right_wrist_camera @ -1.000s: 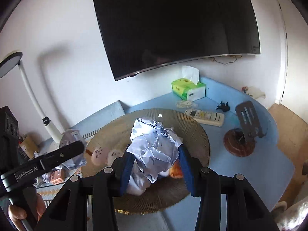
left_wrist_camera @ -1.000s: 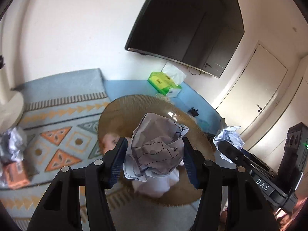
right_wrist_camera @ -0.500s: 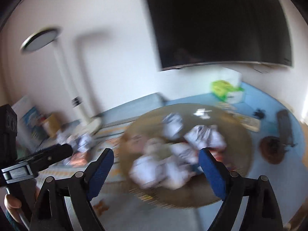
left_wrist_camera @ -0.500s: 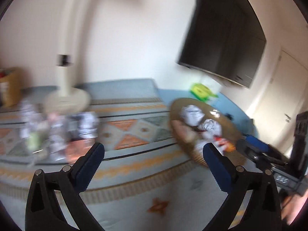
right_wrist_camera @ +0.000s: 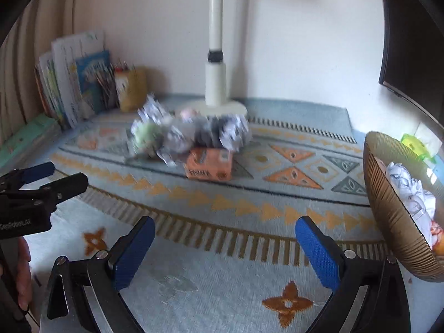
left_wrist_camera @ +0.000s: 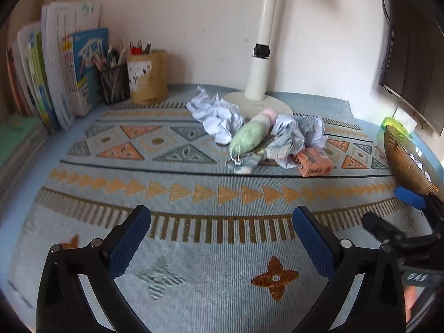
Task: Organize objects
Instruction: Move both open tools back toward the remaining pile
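At twelve o'clock on the mat (left_wrist_camera: 194, 277), paper balls (left_wrist_camera: 219, 116), light and crushable, lay by the orange box (left_wrist_camera: 313, 162); take one across its middle. The left gripper (left_wrist_camera: 221, 238) and right gripper (right_wrist_camera: 225, 249) had just been opening and gaped empty.

We see the right gripper (right_wrist_camera: 224, 252) low in the frame, its blue-padded jaws spread wide over the patterned mat (right_wrist_camera: 194, 285); they have just been opening and nothing sits between them. At about twelve o'clock a blurred heap of crumpled paper (right_wrist_camera: 191, 133) lies in front of the white lamp base (right_wrist_camera: 222, 108), with an orange box (right_wrist_camera: 208, 163) touching its near edge. At three o'clock the ribbed brown bowl (right_wrist_camera: 394, 222) holds more paper balls (right_wrist_camera: 410, 191). At nine o'clock the left gripper (right_wrist_camera: 47, 179) reaches in, a hand (right_wrist_camera: 23, 274) below it. Books (right_wrist_camera: 75, 80) stand at ten o'clock against the wall.
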The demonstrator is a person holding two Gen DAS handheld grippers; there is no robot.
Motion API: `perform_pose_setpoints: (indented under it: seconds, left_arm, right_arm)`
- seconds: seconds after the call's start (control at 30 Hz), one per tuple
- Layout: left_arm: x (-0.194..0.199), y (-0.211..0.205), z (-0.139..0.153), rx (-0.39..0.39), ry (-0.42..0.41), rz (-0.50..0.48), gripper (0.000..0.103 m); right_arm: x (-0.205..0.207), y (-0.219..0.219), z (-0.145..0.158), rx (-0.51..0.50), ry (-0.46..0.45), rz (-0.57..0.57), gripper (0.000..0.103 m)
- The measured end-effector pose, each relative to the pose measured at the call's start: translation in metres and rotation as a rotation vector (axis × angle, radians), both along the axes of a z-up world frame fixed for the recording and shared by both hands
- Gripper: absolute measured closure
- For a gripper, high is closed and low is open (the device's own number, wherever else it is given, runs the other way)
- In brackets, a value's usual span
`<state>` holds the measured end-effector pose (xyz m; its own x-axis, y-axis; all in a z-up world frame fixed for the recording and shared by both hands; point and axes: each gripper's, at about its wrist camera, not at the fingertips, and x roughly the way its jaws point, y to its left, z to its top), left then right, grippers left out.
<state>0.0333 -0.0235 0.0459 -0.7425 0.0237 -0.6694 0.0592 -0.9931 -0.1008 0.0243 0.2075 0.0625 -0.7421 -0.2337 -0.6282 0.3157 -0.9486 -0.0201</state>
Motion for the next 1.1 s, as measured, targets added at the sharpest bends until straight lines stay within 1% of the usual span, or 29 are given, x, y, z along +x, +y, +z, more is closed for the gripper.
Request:
perform_pose_setpoints:
  seconds: [0.03,0.1,0.2,0.27,0.33,0.43,0.53,0.6,0.83,0.9,1.0,1.07,1.1]
  left_arm:
    - [-0.005,0.001,-0.004,-0.004,-0.028,0.014,0.001]
    - [-0.006,0.007,-0.007,-0.027,-0.036,0.030,0.001]
    - [-0.006,0.016,-0.009,-0.040,-0.057,-0.013,0.001]
    - [-0.007,0.019,-0.010,-0.057,-0.065,-0.021,0.001]
    - [-0.008,0.020,-0.010,-0.056,-0.072,-0.031,0.001]
    - [-0.007,0.019,-0.008,-0.048,-0.071,-0.039,0.001]
    - [-0.006,0.017,-0.008,-0.053,-0.067,-0.014,0.001]
    - [-0.005,0.016,-0.007,-0.047,-0.066,-0.014,0.001]
    - [-0.007,0.017,-0.009,-0.057,-0.081,-0.007,0.001]
    - [-0.007,0.017,-0.009,-0.059,-0.085,-0.007,0.001]
    - [-0.007,0.017,-0.009,-0.059,-0.084,-0.006,0.001]
    - [-0.006,0.016,-0.008,-0.063,-0.077,0.008,0.001]
    - [-0.003,0.015,-0.005,-0.074,-0.061,0.038,0.001]
  right_arm:
    - [0.000,0.006,0.002,-0.030,-0.003,-0.003,0.000]
    - [-0.003,0.013,0.000,-0.046,-0.029,-0.045,0.000]
    - [-0.010,0.014,-0.002,-0.026,-0.071,-0.078,0.000]
    - [-0.010,0.010,-0.003,0.002,-0.077,-0.069,0.000]
    - [-0.009,0.006,-0.004,0.024,-0.075,-0.060,0.000]
    - [-0.010,0.006,-0.005,0.031,-0.088,-0.061,0.000]
    - [-0.012,0.006,-0.007,0.035,-0.097,-0.065,0.000]
    - [-0.013,0.005,-0.007,0.042,-0.103,-0.064,0.000]
    - [-0.013,0.004,-0.009,0.059,-0.106,-0.063,0.000]
    - [-0.013,0.005,-0.009,0.049,-0.111,-0.060,0.000]
    - [-0.016,0.011,-0.010,0.005,-0.131,-0.065,0.000]
    - [-0.016,0.012,-0.010,-0.002,-0.132,-0.069,0.000]
    - [-0.016,0.011,-0.010,0.003,-0.130,-0.069,0.000]
